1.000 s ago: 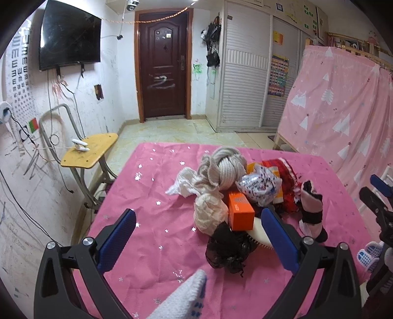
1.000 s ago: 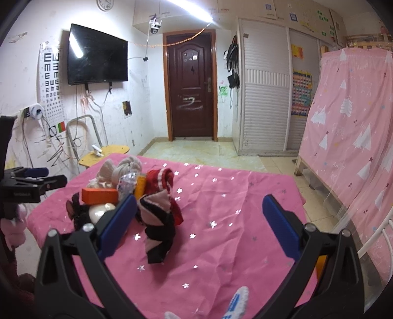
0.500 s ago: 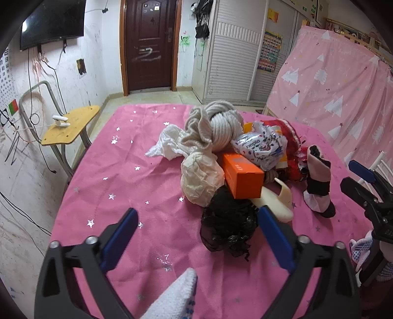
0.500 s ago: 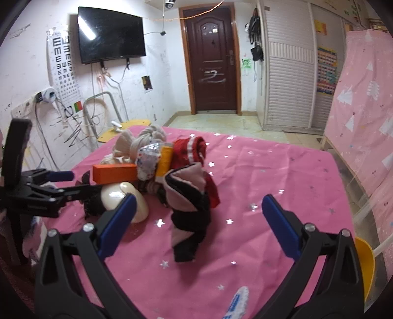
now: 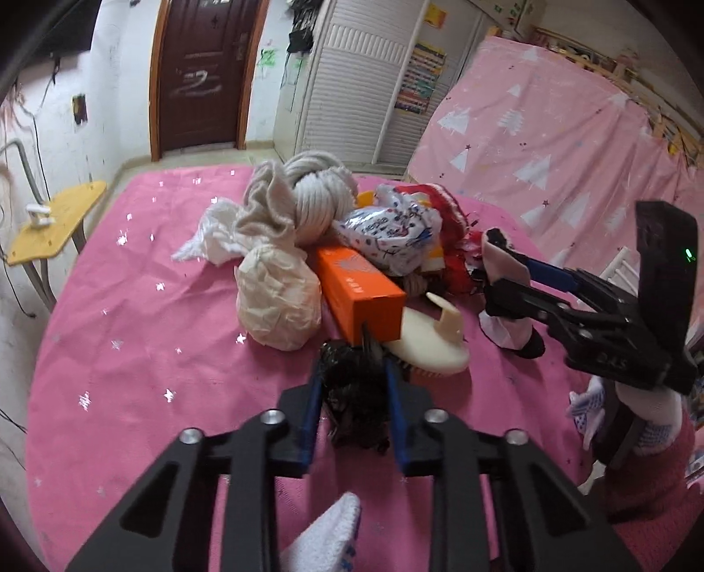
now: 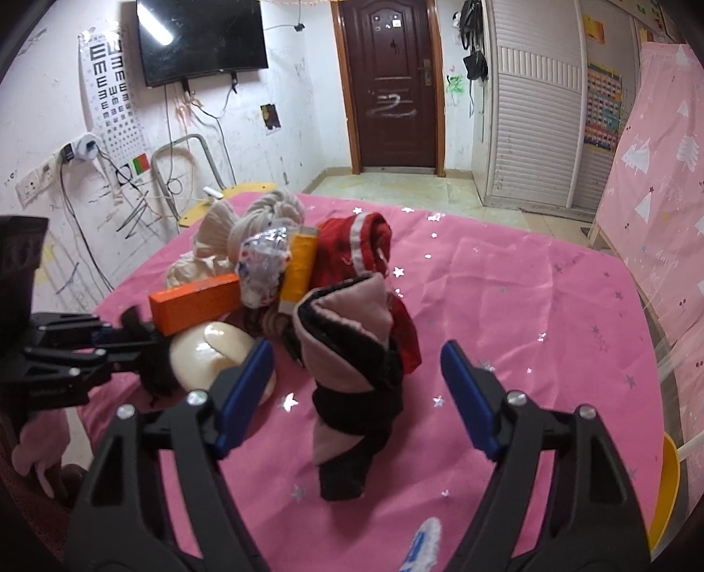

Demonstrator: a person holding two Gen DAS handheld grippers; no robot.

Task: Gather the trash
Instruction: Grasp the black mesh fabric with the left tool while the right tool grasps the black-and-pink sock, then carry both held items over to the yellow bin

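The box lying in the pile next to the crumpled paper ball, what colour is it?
The box is bright orange, clearest in the left wrist view.

Each camera rides behind its own tongs, tilted down over the pink counter toward the far door. The left view sits close over the pile; the right view sees that pile from the counter's opposite edge.

The room is lit from above and rather evenly, so shadows on the pink cloth are soft and short. A ceiling lamp makes a bright reflection on the dark television. Both pictures bend strongly at the edges, and the corners go black. The door in the left view looks slightly blurred; near things are sharper.
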